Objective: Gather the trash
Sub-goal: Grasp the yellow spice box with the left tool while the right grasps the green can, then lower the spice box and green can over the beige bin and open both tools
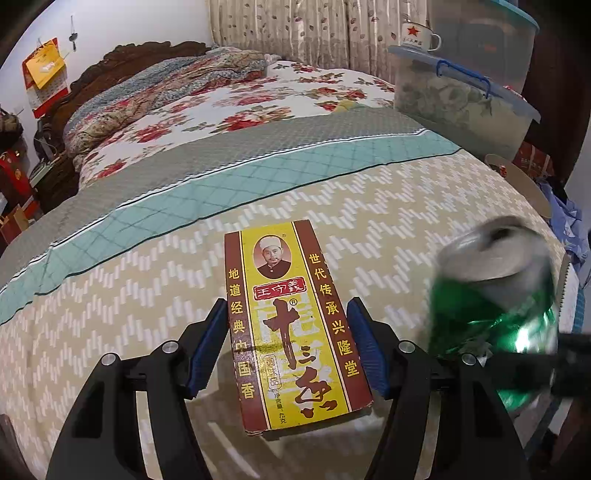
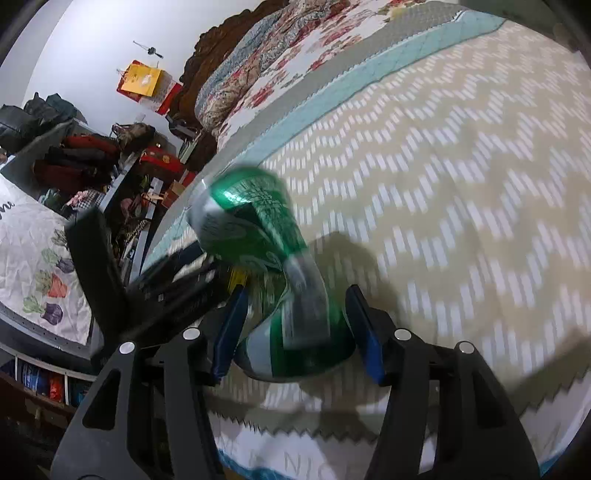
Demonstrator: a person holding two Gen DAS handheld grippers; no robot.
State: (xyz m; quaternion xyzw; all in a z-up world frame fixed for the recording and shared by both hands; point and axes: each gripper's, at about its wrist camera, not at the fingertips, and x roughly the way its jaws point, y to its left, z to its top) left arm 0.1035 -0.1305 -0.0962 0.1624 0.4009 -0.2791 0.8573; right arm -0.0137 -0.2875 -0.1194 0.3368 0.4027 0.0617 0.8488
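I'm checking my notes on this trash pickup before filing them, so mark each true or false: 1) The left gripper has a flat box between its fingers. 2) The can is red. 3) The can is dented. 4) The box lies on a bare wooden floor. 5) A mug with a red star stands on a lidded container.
1) True: the left gripper straddles the yellow and brown box.
2) False: the can in the right gripper is green and silver.
3) True: its side is crumpled.
4) False: it lies on the patterned bedspread.
5) True: the mug stands on the plastic container.
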